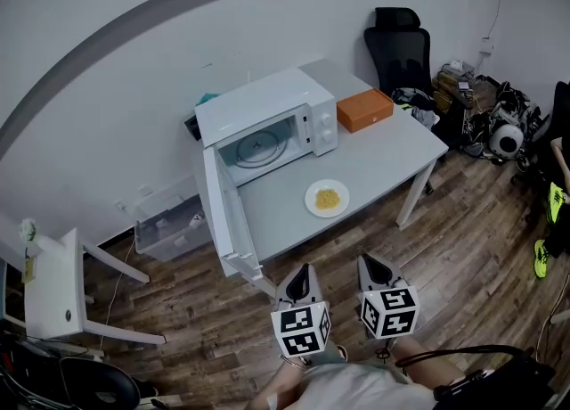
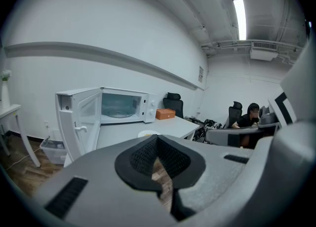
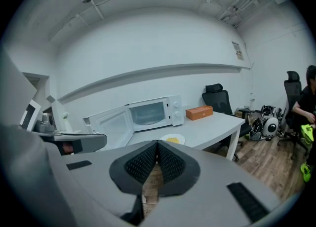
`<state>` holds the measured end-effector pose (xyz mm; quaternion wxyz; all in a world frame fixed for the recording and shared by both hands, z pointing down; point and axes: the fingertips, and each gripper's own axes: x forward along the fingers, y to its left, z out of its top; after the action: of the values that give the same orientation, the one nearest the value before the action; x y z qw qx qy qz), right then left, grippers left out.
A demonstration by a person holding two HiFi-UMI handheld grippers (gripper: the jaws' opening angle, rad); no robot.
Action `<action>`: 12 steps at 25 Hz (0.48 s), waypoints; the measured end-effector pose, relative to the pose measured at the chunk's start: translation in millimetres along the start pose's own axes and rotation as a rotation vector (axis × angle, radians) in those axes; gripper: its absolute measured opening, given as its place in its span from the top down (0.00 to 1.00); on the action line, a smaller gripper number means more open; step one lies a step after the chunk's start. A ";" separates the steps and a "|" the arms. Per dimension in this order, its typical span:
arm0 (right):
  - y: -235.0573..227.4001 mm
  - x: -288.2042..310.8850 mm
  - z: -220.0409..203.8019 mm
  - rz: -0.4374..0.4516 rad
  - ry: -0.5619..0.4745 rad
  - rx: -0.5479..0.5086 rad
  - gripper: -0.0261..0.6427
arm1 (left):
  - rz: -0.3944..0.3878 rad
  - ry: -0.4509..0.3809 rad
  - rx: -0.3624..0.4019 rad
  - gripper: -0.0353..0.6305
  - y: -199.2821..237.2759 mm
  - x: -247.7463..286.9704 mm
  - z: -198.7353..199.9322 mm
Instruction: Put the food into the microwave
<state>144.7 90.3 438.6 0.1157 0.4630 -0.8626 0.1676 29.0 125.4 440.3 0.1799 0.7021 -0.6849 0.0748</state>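
Note:
A white microwave (image 1: 267,123) stands on the grey table (image 1: 383,154) with its door (image 1: 227,221) swung wide open and the glass turntable showing inside. A white plate of yellow food (image 1: 327,198) lies on the table in front of it. Both grippers hang over the wooden floor, short of the table's near edge. My left gripper (image 1: 305,272) is shut with nothing in it, and my right gripper (image 1: 367,263) is shut and empty too. The left gripper view shows the microwave (image 2: 118,105) and the plate (image 2: 148,133). The right gripper view shows the microwave (image 3: 148,114) and the plate (image 3: 173,140).
An orange box (image 1: 364,110) sits on the table to the right of the microwave. A black office chair (image 1: 398,47) and cluttered gear (image 1: 481,110) stand at the far right. A white side table (image 1: 58,288) and a clear bin (image 1: 169,225) are at the left. A person (image 2: 247,117) sits at a desk.

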 end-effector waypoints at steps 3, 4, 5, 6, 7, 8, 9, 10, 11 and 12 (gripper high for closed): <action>-1.6 -1.1 -3.2 -0.002 0.007 0.002 0.94 | 0.003 0.004 -0.005 0.94 0.0 0.0 -2.6; -2.0 -1.6 -4.1 -0.001 0.009 0.002 0.94 | 0.004 0.006 -0.005 0.94 -0.5 0.2 -3.6; -2.4 -1.8 -4.7 0.000 0.011 0.002 0.94 | 0.005 0.008 -0.006 0.94 -0.9 0.7 -4.3; -3.0 -1.7 -5.2 0.001 0.012 0.000 0.94 | 0.005 0.009 -0.007 0.94 -1.2 1.6 -4.8; -3.8 -1.4 -5.7 0.002 0.013 -0.001 0.94 | 0.006 0.009 -0.006 0.94 -1.7 2.6 -5.1; -4.8 -1.0 -6.5 0.002 0.014 -0.001 0.94 | 0.006 0.009 -0.005 0.94 -2.2 3.6 -5.3; -6.0 -0.3 -7.4 0.001 0.014 0.001 0.94 | 0.006 0.009 -0.004 0.94 -2.7 4.7 -5.6; -7.1 0.8 -8.1 0.001 0.015 0.002 0.94 | 0.006 0.008 -0.002 0.94 -3.0 5.9 -5.7; -8.0 2.5 -8.1 0.001 0.014 0.003 0.94 | 0.005 0.008 0.000 0.94 -2.9 7.4 -5.5; -8.5 4.9 -7.1 0.003 0.012 0.005 0.94 | 0.004 0.007 0.003 0.94 -2.6 9.5 -4.9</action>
<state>149.4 85.0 448.4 0.1197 0.4611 -0.8621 0.1727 32.7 118.2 447.8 0.1813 0.7006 -0.6857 0.0787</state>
